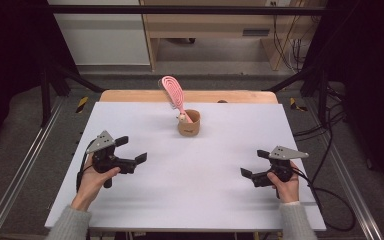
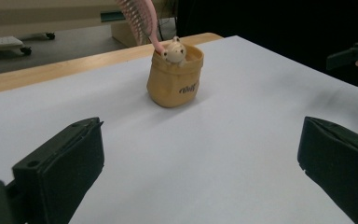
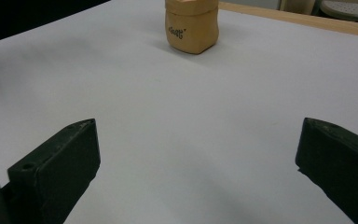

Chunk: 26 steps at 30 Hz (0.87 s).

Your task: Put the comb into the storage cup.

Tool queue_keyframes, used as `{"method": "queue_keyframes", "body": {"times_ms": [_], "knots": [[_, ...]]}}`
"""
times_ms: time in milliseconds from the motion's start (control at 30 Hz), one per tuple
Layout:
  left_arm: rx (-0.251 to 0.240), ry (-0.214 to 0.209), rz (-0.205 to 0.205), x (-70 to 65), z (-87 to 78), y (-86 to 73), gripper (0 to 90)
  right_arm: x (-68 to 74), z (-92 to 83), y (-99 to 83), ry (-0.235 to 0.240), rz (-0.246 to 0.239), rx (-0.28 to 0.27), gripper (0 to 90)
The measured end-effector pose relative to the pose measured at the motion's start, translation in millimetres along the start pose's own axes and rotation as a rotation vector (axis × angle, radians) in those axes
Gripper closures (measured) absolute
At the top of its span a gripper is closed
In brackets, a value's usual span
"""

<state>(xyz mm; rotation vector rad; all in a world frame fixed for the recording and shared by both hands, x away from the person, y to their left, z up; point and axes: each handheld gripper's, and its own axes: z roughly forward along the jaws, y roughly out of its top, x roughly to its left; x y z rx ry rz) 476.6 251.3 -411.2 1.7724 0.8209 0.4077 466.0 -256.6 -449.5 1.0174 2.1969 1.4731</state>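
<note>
**High view: both tongs released, pouch at far centre of worktop**

High view places the left tongs (image 1: 130,150) near the left edge of the worktop (image 1: 200,195), held in the person's left hand (image 1: 94,179). The jaws stand apart and point toward the middle of the surface. Nothing lies between them. In the left gripper view the same jaws rise wide at both lower corners, with bare white worktop (image 2: 214,154) between them.

The right tongs (image 1: 254,166) sit near the right edge, held in the right hand (image 1: 286,186). These jaws are also spread and grasp nothing. The right gripper view confirms this: two black jaws wide apart, with bare worktop (image 3: 186,121) between them. Part of the right tongs (image 2: 354,58) appears at the right edge of the left gripper view.

The two tongs are well apart from each other, one on each side of the surface.

A tan pouch (image 1: 189,123) stands upright at the far centre of the worktop, well apart from both tongs. Small dark lettering marks its side (image 2: 175,77) (image 3: 191,25). A pink hairbrush (image 1: 173,91) stands in the pouch, handle down, head up and tilted to the left. A small cream figure (image 2: 174,49) forms the end of the handle at the rim of the pouch.

A bare wooden strip (image 1: 130,96) runs along the far edge of the worktop.
</note>
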Motion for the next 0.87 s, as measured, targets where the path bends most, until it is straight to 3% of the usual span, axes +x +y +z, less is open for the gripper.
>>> {"method": "queue_keyframes", "body": {"times_ms": [433, 533, 867], "knots": [[0.035, 0.027, -0.038, 11.3, -8.7, -30.5, 0.2, 0.0, 0.7, -1.1, -0.001, -0.001, 0.007, 0.3], [0.046, 0.031, -0.026, 11.3, -10.3, -36.0, 0.2, -0.3, 1.2, -1.8, -0.003, -0.001, 0.009, 0.3], [0.054, 0.057, -0.042, 18.6, -15.7, -45.2, 0.2, 0.1, 1.9, -2.3, -0.004, -0.002, 0.017, 0.3]]}}
